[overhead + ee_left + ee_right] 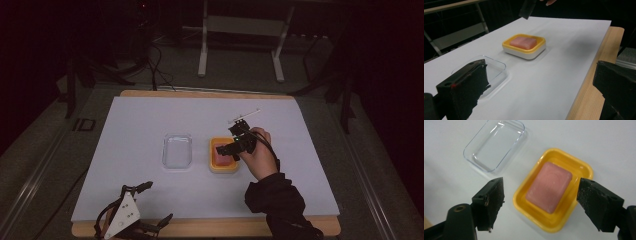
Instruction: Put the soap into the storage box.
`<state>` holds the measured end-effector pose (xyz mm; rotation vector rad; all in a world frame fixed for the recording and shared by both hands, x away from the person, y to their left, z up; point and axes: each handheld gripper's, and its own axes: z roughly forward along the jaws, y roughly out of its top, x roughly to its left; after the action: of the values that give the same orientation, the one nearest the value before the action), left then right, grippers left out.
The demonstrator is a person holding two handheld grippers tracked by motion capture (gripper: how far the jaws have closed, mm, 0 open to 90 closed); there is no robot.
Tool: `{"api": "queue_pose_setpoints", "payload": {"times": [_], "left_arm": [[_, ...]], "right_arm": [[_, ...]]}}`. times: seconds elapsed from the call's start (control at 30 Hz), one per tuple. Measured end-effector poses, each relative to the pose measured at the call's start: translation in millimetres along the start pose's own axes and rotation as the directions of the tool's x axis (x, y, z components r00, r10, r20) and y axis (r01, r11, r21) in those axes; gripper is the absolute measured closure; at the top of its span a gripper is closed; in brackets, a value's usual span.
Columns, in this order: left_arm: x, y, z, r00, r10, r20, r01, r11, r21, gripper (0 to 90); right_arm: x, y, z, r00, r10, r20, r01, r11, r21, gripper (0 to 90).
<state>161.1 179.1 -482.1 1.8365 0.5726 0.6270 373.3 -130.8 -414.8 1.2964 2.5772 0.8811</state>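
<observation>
Yellow plastic marks the soap dish (223, 155) at the centre of the high view, on the white sheet (150, 125) that covers the bench (200, 93); a pink bar of soap (222, 154) lies inside it. Just left of it, apart from it, sits a clear plastic lid (177, 150), hollow side up.

From above, the right gripper (235, 141) overlaps the dish's right edge, held in the person's hand (260, 152), and the soap is partly hidden behind it. The right gripper view clears that up: the right gripper (540, 202) looks straight down on the dish (574, 165), its fingers (490, 200) spread apart on either side of the soap (549, 187), touching neither soap nor dish. Nothing is between them but air. The lid (494, 145) lies at the upper left of that frame.

At the lower left of the high view the left gripper (150, 205) rests at the bench's near edge. Its own view, low and slanted, shows what the overhead cannot: the dish's white underside (524, 53) below the yellow rim, and the soap (523, 42) rising slightly above that rim. The left gripper (540, 82) has its fingers (464, 87) wide apart and empty, the lid (496, 67) just beyond the left one.
</observation>
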Motion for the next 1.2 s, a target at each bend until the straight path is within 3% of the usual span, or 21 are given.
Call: {"api": "queue_pose_setpoints", "payload": {"times": [0.27, 0.53, 0.83, 1.03, 1.2], "left_arm": [[0.2, -0.2, 0.2, 1.0, -0.002, 0.0, 0.002, 1.0, -0.001, 0.5], [0.2, -0.3, 0.6, 1.0, -0.001, 0.0, 0.001, 1.0, 0.0, 0.5], [-0.1, -0.3, 1.3, 1.0, 0.003, -0.002, -0.003, 1.0, 0.005, 0.5], [-0.1, -0.3, 0.9, 1.0, 0.005, -0.002, -0.005, 1.0, 0.004, 0.5], [-0.5, -0.1, 0.5, 1.0, 0.008, -0.003, -0.008, 1.0, 0.003, 0.5]], "right_arm": [[-5.5, -20.7, -10.1, 0.9916, -0.129, 0.005, 0.129, 0.991, -0.019, 17.2], [-20.6, -51.9, -25.9, 0.9856, -0.169, 0.012, 0.169, 0.985, -0.037, 16.5], [-35.1, -82.7, -36.0, 0.9901, -0.134, 0.039, 0.136, 0.99, -0.048, 16.2], [-40.4, -103.3, -34.0, 0.9892, -0.12, 0.084, 0.127, 0.989, -0.078, 16.5], [-46.6, -122.1, -31.7, 0.9915, -0.091, 0.093, 0.1, 0.991, -0.093, 16.5]]}}
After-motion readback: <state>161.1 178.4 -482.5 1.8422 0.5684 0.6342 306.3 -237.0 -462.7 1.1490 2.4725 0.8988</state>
